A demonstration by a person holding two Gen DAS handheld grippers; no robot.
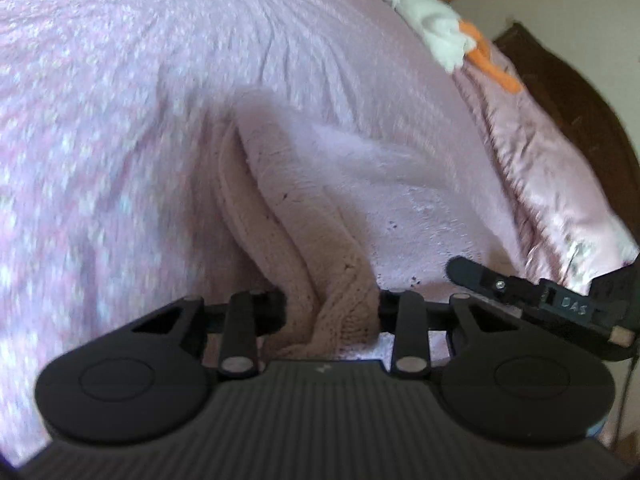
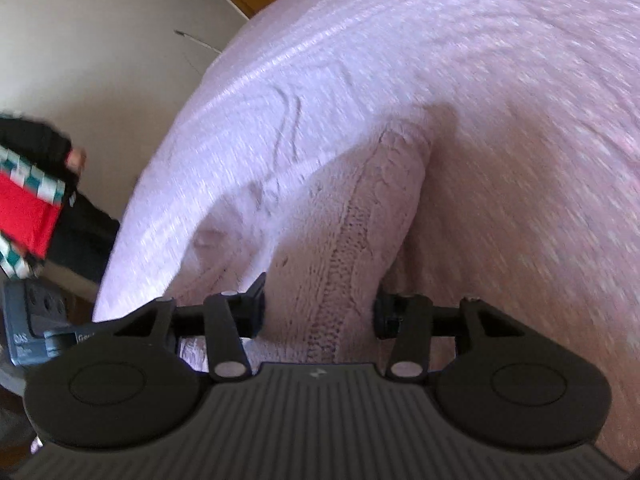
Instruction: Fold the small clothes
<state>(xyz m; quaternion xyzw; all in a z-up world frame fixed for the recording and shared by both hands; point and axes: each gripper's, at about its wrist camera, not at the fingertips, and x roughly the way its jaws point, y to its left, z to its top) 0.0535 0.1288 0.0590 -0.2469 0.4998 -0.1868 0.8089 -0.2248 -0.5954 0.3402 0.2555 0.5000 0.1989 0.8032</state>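
Mid-fold: left hand-held gripper (image 1: 332,312) and right hand-held gripper (image 2: 320,312) each clamped on pink knit garment (image 1: 280,208), lifted off the bed (image 1: 120,80). Next, likely: carry edge across, lay flat, release.

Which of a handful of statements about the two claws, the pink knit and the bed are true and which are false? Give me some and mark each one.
1. The left claw is clamped on the pink knit garment. True.
2. The right claw is open with nothing in it. False: it grips a bunch of the same knit.
3. The garment lies on a pink bedspread. True.
4. A white and orange soft toy sits at the bed's far edge. True.
5. The garment is blue denim. False: it is pink cable knit.
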